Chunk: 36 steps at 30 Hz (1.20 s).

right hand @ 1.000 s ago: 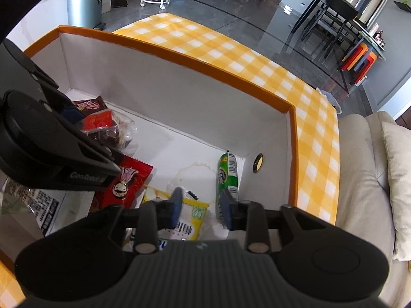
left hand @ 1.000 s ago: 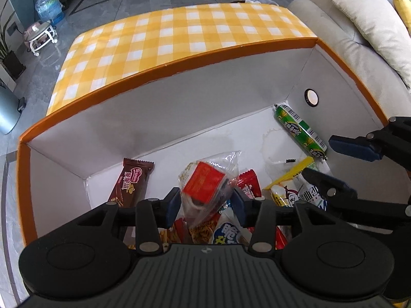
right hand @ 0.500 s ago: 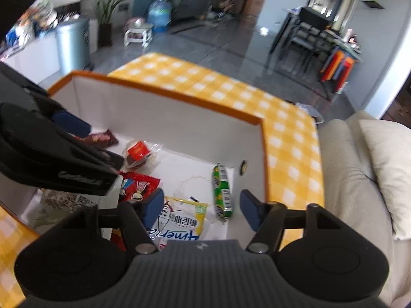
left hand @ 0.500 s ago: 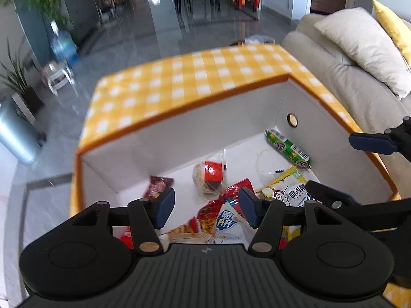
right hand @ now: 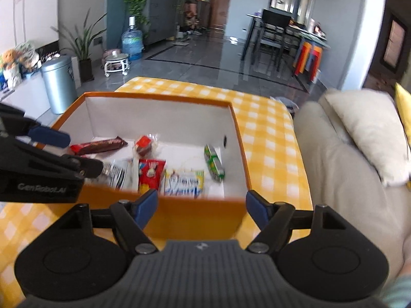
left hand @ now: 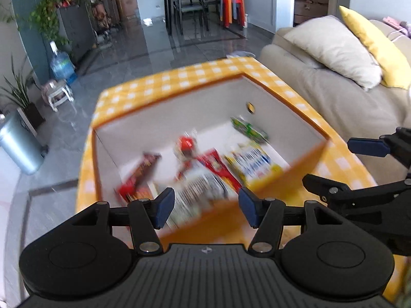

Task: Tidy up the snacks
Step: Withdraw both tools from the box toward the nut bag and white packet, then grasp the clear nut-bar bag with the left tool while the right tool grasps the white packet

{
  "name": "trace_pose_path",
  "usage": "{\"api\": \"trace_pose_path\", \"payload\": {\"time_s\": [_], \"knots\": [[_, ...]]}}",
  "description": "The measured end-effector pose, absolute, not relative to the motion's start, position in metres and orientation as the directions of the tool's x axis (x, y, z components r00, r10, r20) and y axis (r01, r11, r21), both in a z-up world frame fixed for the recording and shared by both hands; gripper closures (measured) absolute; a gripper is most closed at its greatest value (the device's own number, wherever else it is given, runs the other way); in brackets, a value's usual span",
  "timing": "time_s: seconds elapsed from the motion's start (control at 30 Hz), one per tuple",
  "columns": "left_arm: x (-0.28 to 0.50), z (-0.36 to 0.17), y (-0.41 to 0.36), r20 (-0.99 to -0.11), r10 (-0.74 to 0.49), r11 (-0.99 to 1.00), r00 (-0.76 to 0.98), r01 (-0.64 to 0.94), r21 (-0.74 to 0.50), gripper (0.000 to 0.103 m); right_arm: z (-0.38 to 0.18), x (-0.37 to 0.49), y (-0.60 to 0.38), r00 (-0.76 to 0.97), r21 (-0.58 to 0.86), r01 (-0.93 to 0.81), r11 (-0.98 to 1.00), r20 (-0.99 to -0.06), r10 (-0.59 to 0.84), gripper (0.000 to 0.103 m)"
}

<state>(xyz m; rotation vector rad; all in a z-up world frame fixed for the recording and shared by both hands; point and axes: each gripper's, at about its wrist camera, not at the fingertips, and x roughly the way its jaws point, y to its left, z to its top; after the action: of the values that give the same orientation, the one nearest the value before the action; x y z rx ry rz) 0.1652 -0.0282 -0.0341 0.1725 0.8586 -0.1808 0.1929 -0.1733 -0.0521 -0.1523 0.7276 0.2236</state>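
Both sets of tongs are up and clear of the orange box (right hand: 195, 213), and both are empty. The left tongs (left hand: 206, 210) have their blue pads spread with nothing between them. The right tongs (right hand: 201, 209) are the same, jaws apart and just been opening wider, nothing caught in the gap.

Now the box, sitting on the yellow checked surface (right hand: 267, 138). In the right wrist view, around 10 o'clock on the white floor lies a brown chocolate bar (right hand: 99, 145). Just beside it towards the middle is a clear-wrapped snack with a red label (right hand: 144, 145). Below that is a red packet (right hand: 150, 173), with a yellow and white packet (right hand: 184, 182) next to it. Out at 3 o'clock, near the side wall's round hole, lies a green sausage stick (right hand: 214, 163). A silvery striped packet (right hand: 117, 172) sits at the left, partly behind the left tongs' arm.

Progress? I'd call it well along: every snack in sight is inside the box, and none shows on the cloth in either view. What's left, if anything, is tidying, since the packets lie loose at mixed angles. The left view is too blurred to add detail.
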Motion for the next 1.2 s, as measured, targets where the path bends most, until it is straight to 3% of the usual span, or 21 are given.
{"api": "trace_pose_path", "payload": {"time_s": [0.57, 1.2], "knots": [[0.090, -0.068, -0.045, -0.814, -0.162, 0.972, 0.558, 0.233, -0.034, 0.036, -0.082, 0.096, -0.200, 0.678, -0.048, -0.179, 0.983, -0.730, 0.088, 0.030], [0.084, -0.097, -0.050, -0.818, -0.224, 0.971, 0.529, 0.194, -0.141, 0.035, -0.120, 0.094, -0.221, 0.566, 0.056, -0.106, 0.993, -0.818, 0.106, 0.032]]}}
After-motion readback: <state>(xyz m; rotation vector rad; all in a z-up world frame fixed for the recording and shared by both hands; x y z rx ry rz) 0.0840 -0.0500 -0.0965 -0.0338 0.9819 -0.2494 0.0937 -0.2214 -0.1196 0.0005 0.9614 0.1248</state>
